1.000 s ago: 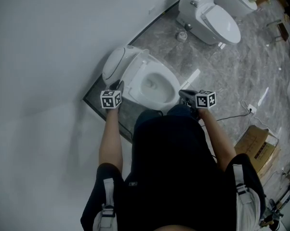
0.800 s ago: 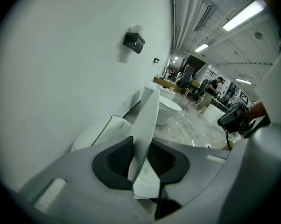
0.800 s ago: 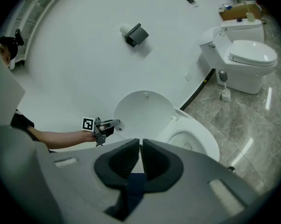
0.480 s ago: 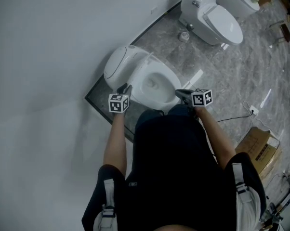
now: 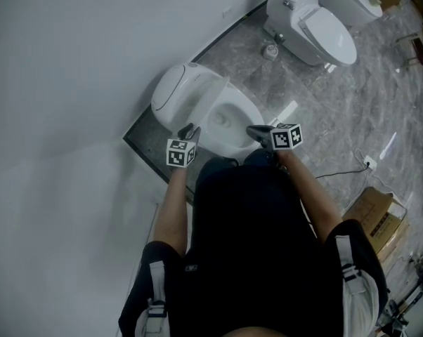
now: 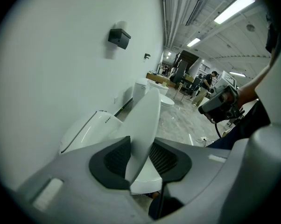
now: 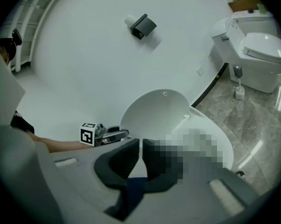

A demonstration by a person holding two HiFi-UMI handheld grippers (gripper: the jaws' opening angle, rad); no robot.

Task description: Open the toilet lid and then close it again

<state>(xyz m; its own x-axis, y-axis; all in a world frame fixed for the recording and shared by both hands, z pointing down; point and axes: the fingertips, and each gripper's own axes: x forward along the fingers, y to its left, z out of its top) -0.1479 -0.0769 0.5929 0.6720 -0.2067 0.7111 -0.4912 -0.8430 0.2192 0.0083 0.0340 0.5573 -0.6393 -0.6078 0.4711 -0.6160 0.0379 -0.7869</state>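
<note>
Toilet lid (image 7: 154,113) is up, near-vertical on the wall side, centre of the right gripper view. Left gripper (image 6: 139,154) straddles its rim. Its jaws have just been opening and the pads look clear of it. Right gripper (image 7: 141,155) is closed and empty. I'd confirm the lid stands alone, then re-grip the rim and lower slowly, no drop.

white toilet lid (image 5: 171,92) and bowl (image 5: 229,121); grey marbled floor (image 5: 324,97) (paler veins running through); black-and-white square markers on left gripper (image 5: 189,129) and right gripper (image 5: 254,130); pale grey wall (image 5: 57,83).
</note>
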